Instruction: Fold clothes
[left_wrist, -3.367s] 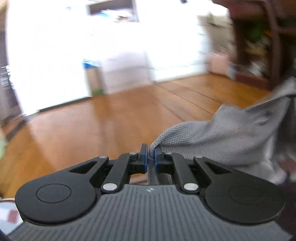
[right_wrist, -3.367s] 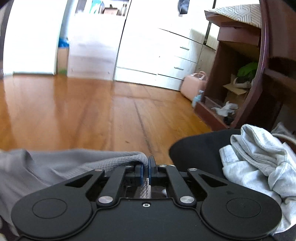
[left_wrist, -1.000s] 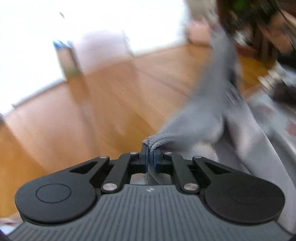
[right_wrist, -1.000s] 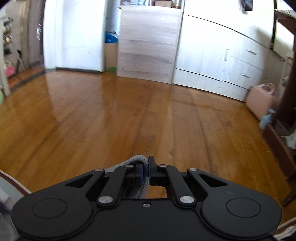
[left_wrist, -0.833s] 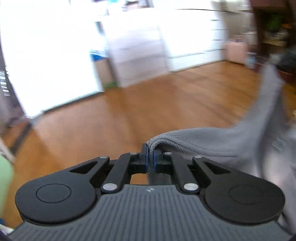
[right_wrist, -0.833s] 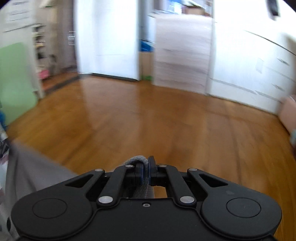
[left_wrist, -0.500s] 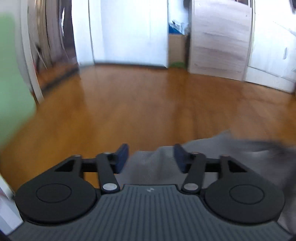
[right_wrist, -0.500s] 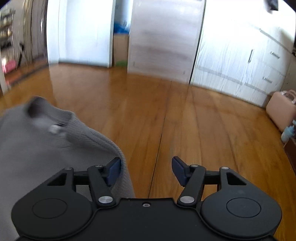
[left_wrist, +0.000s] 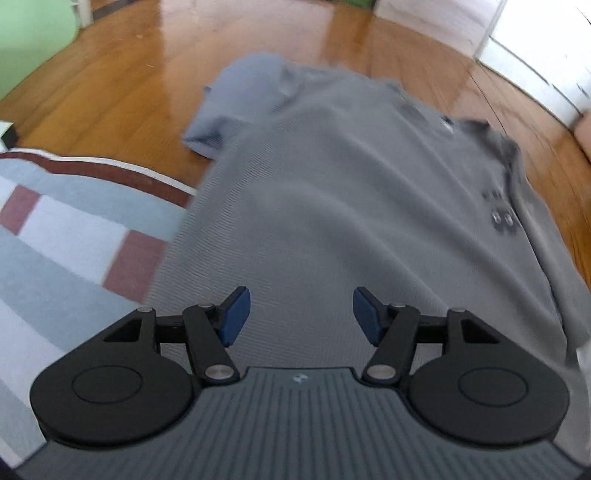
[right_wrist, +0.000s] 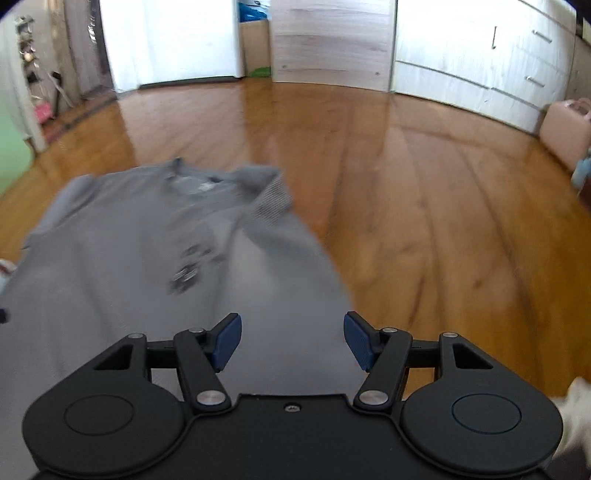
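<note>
A grey knit shirt (left_wrist: 332, 192) lies spread out, its collar end reaching over the wooden floor (left_wrist: 122, 85). In the left wrist view my left gripper (left_wrist: 301, 315) hovers over the shirt's near end, open, with nothing pressed between its blue pads (left_wrist: 232, 315). In the right wrist view the same grey shirt (right_wrist: 147, 258) lies to the left and ahead, a small dark print on its front. My right gripper (right_wrist: 291, 341) stands open above the shirt's right edge, its pads (right_wrist: 356, 341) clear of the cloth.
A striped grey, white and dark red rug (left_wrist: 66, 236) lies under the shirt's near left side. White drawers (right_wrist: 480, 55) and a pink case (right_wrist: 565, 129) stand at the far right. A bit of white cloth (right_wrist: 572, 413) shows at the lower right.
Both grippers were shut on the grey shirt's edge, holding it up. Both have opened and let go, and they have dropped lower. The shirt now lies spread flat below them.
</note>
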